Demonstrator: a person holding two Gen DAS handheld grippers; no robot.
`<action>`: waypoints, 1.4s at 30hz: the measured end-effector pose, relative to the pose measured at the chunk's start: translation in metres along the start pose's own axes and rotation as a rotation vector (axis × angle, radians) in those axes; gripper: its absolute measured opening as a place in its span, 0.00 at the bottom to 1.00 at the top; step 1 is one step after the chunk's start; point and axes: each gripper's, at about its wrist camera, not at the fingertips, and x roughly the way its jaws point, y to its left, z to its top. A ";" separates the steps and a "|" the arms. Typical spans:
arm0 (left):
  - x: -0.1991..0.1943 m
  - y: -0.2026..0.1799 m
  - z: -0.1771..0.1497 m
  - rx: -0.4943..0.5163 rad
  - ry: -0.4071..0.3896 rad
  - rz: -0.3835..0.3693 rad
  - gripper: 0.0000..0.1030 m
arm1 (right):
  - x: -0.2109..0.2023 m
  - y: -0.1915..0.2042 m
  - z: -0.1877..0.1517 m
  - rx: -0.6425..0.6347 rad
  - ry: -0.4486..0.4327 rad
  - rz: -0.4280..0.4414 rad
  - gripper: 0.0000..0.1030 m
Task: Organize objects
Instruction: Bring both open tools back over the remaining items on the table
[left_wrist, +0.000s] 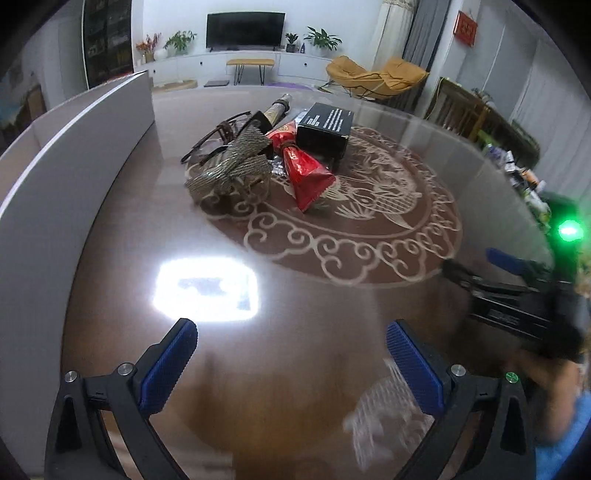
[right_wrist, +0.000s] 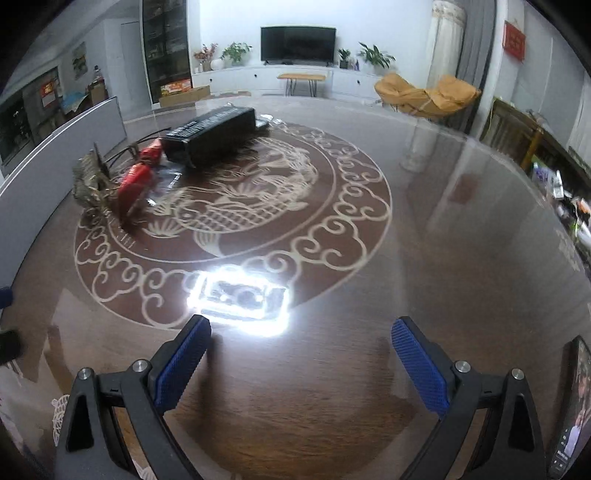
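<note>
Two grippers, left (left_wrist: 291, 354) and right (right_wrist: 301, 354), we held open, empty | far pile (left_wrist: 266, 155) tangled | risk: dragging neighbours.

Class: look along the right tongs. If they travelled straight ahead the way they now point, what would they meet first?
The right tongs, wide open, point down at the bare table. They would probably meet its glossy top first, near the bright reflection. The black box lies further off, to the left.
</note>
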 end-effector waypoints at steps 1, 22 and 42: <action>0.007 -0.003 0.004 0.014 -0.007 0.011 1.00 | -0.002 -0.003 0.001 0.011 -0.004 0.007 0.96; 0.034 -0.024 0.014 0.119 -0.016 0.054 1.00 | -0.002 0.007 -0.005 0.004 0.021 -0.035 1.00; 0.035 -0.024 0.014 0.119 -0.016 0.055 1.00 | 0.005 0.005 -0.001 0.038 0.032 -0.014 1.00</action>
